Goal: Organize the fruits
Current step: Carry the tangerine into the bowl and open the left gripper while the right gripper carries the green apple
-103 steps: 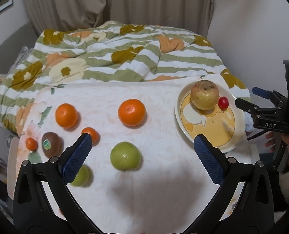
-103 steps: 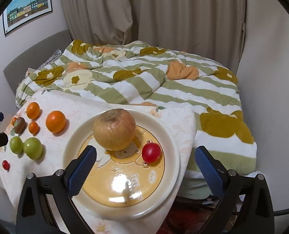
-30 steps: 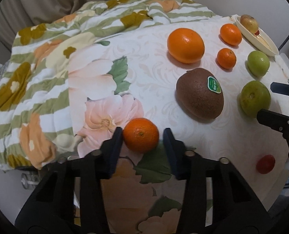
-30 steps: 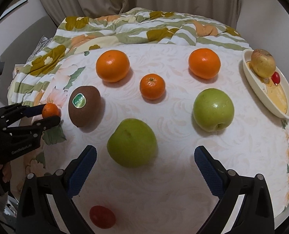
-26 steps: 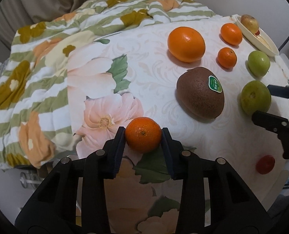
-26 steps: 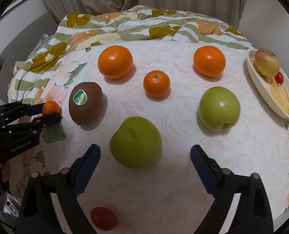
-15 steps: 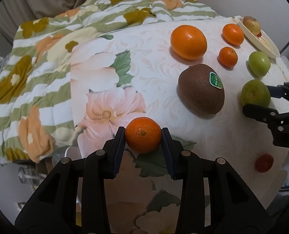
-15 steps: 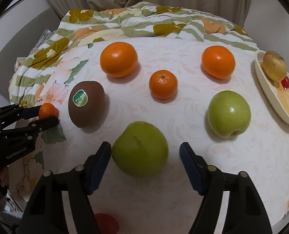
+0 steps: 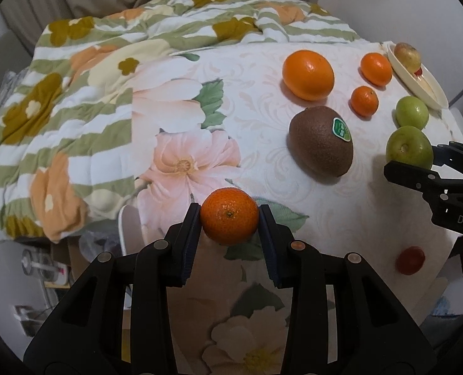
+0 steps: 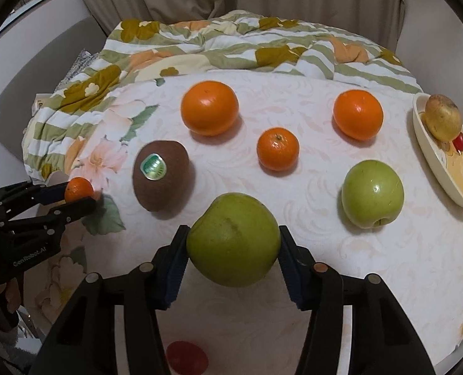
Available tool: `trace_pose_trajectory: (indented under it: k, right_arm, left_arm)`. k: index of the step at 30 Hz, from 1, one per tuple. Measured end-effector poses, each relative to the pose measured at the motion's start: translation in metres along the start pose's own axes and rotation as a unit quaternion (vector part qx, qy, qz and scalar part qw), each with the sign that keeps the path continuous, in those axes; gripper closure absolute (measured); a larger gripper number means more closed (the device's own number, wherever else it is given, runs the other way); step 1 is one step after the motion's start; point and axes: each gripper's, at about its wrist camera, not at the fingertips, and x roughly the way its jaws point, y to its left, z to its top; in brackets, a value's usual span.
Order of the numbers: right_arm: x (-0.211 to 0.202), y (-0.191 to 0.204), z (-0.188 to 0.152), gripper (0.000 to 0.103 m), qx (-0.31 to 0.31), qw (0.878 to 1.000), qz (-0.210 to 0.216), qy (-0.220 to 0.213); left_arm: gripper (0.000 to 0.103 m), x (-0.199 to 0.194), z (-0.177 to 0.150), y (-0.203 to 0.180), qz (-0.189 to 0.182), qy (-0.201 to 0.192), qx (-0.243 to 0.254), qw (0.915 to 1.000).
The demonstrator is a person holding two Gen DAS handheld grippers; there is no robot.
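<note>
Left hand-held gripper (image 9: 228,223) clamped on small mandarin (image 9: 229,219); right hand-held gripper (image 10: 233,261) just closing round green apple (image 10: 233,239). Risk: round apple slipping, rolling into kiwi (image 10: 161,175) just beyond.

Both claws (image 9: 228,218) (image 10: 233,243) clamped tight
</note>
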Motion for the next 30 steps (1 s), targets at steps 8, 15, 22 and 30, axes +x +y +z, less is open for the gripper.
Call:
trace_pose_trajectory:
  k: [8, 15, 22, 30]
  right_arm:
    - [-0.031, 0.01, 0.004, 0.052, -0.013, 0.999, 0.008, -0.031]
    - [-0.066, 0.011, 0.007, 0.052, -0.016, 0.998, 0.016, -0.054]
    - [-0.1, -0.014, 0.009, 0.052, -0.01, 0.996, 0.029, -0.085]
    - [-0.128, -0.08, 0.011, 0.052, -0.02, 0.994, 0.041, -0.103]
  left_arm:
    - [0.059, -0.037, 0.002, -0.001, 0.001, -0.034, -0.013, 0.9993]
    - [0.059, -0.068, 0.007, -0.011, 0.006, -0.067, -0.008, 0.9977]
    - [0.059, -0.099, 0.018, -0.035, 0.019, -0.097, -0.022, 0.9948]
    - [0.059, -0.122, 0.051, -0.1, 0.037, -0.136, -0.045, 0.989]
